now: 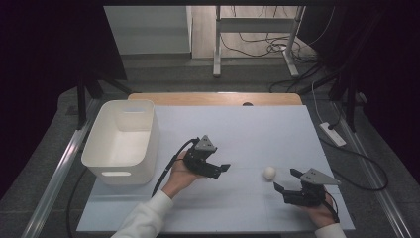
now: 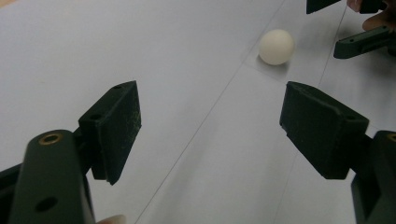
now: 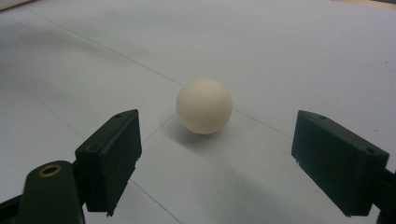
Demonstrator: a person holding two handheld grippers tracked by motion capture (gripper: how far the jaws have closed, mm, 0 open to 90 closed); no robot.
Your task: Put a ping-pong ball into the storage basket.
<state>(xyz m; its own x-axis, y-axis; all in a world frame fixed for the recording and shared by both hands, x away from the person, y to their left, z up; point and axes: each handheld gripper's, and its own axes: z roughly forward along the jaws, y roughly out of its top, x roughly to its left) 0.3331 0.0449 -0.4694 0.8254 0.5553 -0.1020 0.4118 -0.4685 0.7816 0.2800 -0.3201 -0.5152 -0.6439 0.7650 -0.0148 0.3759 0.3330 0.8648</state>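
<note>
My right gripper (image 1: 286,181) sits low at the near right of the table, jaws spread wide and holding nothing; in the right gripper view the gap between them frames the ball (image 3: 204,105) almost dead centre, a little ahead of the tips; so from this gripper the ball lies straight along the jaw line, just beyond the pads, not yet between them. In the high view the ball (image 1: 269,172) rests on the white sheet (image 1: 257,134) just beside that gripper, up and to its left, apart from both jaws; a sphere, so no long axis to line up with and any closing direction should do.

My left gripper (image 1: 219,169) is also wide open and empty, pointing right across the sheet; in the left gripper view the ball (image 2: 276,46) sits well ahead and off toward the right jaw, with the right gripper's tips (image 2: 362,42) showing just past it; so the left is clearly farther from the ball.

I judge the right hand (image 1: 317,210) is the one to take it: a short push forward, then close.

The white bin (image 1: 121,144) stands at the far left, beside the left hand (image 1: 181,173), well apart from the ball.
</note>
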